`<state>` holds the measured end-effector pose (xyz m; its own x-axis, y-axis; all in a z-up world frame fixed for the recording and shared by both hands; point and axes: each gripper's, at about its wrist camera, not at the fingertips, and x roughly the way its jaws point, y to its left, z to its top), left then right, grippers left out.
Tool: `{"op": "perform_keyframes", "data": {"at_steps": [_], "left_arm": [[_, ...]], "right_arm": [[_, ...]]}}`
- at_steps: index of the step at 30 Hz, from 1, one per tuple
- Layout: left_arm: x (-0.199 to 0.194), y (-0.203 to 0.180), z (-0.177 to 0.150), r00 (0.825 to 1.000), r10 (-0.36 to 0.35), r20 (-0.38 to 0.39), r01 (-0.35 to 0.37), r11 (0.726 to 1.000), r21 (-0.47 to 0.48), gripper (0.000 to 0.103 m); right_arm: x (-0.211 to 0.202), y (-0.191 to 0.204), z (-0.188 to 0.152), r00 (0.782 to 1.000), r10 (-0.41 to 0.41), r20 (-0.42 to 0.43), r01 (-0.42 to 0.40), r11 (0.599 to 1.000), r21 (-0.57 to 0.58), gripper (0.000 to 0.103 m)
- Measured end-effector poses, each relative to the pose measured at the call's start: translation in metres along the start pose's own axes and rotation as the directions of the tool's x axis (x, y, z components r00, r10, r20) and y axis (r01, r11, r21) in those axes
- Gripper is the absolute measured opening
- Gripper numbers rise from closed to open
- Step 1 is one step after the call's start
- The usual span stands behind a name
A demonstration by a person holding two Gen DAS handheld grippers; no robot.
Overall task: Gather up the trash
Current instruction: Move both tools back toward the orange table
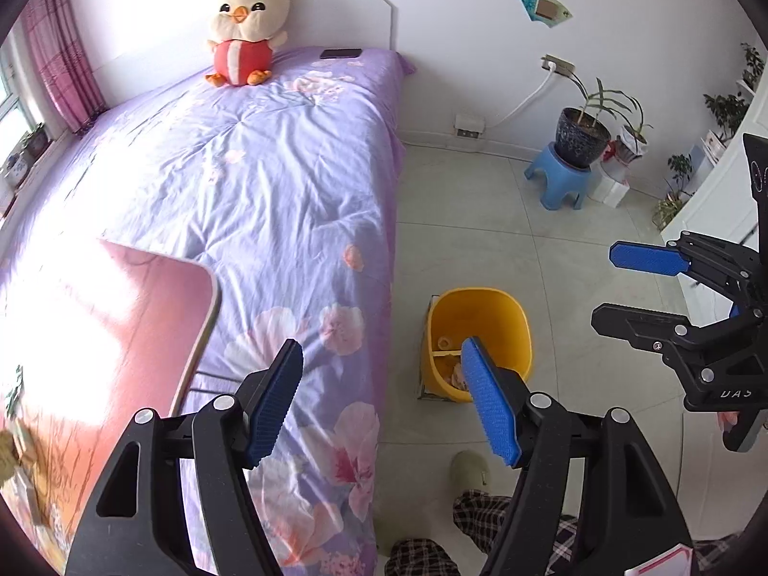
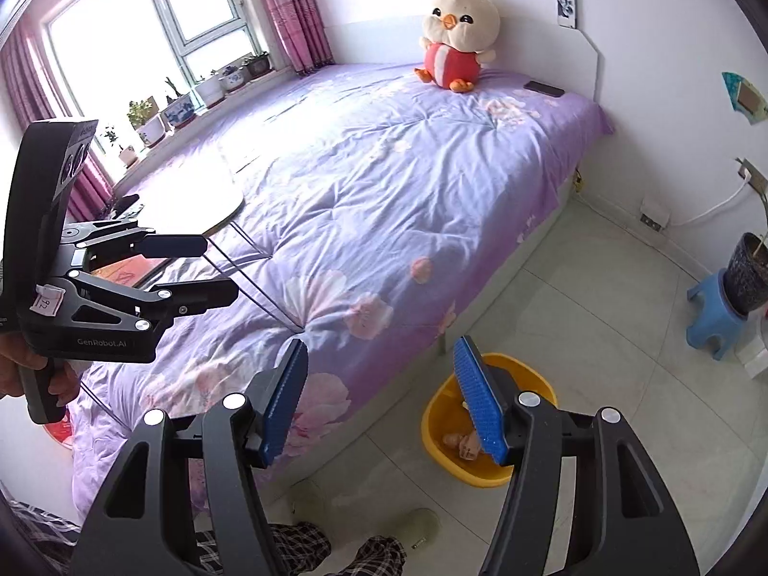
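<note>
A yellow trash bin (image 1: 499, 317) stands on the floor beside the bed, with crumpled trash (image 1: 456, 374) inside; it also shows in the right wrist view (image 2: 441, 427) with trash (image 2: 463, 444) in it. My left gripper (image 1: 384, 398) is open and empty, held above the bed's edge and the bin. My right gripper (image 2: 381, 398) is open and empty, above the bed edge and bin. The right gripper also shows in the left wrist view (image 1: 619, 288), and the left gripper in the right wrist view (image 2: 216, 269), both open. Some debris (image 1: 14, 441) lies on the small table's near left.
A purple floral bed (image 1: 269, 182) holds a plush chick (image 1: 247, 24), a dark phone (image 1: 341, 53) and a pink folding table (image 1: 120, 336). A blue stool (image 1: 557, 182) with a potted plant (image 1: 583, 139) stands by the wall. Slippers (image 2: 413, 523) and my legs are below.
</note>
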<state>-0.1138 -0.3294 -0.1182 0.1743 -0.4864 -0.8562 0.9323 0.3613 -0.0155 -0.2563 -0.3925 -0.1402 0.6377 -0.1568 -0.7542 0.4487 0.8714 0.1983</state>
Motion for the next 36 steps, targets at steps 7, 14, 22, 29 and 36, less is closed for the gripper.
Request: {"op": "perform_keyframes", "data": {"at_steps": [7,14,22,29,36], "left_arm": [[-0.053,0.045,-0.047,0.995,0.09,0.035,-0.083,0.982,-0.172,0.069],[-0.095,0.094,-0.1,0.978,0.207,0.016,-0.186,0.91,-0.371,0.069],[-0.124,0.158,-0.153,0.947,0.32,-0.036,-0.285,0.777,-0.561,0.069],[-0.138,0.228,-0.193,0.916,0.393,-0.078,-0.344,0.674,-0.654,0.081],[-0.11,0.282,-0.185,0.903,0.413,-0.119,-0.372,0.611,-0.698,0.084]], "right_arm": [[-0.009,0.075,0.021,0.993,0.115,0.02,-0.112,0.986,-0.121,0.064],[-0.006,0.15,0.042,0.969,0.248,0.014,-0.238,0.939,-0.247,0.065],[0.016,0.22,0.058,0.938,0.346,-0.037,-0.336,0.875,-0.347,0.066],[0.045,0.271,0.067,0.93,0.359,-0.071,-0.358,0.85,-0.386,0.068],[0.067,0.293,0.076,0.936,0.338,-0.095,-0.348,0.858,-0.379,0.069]]}}
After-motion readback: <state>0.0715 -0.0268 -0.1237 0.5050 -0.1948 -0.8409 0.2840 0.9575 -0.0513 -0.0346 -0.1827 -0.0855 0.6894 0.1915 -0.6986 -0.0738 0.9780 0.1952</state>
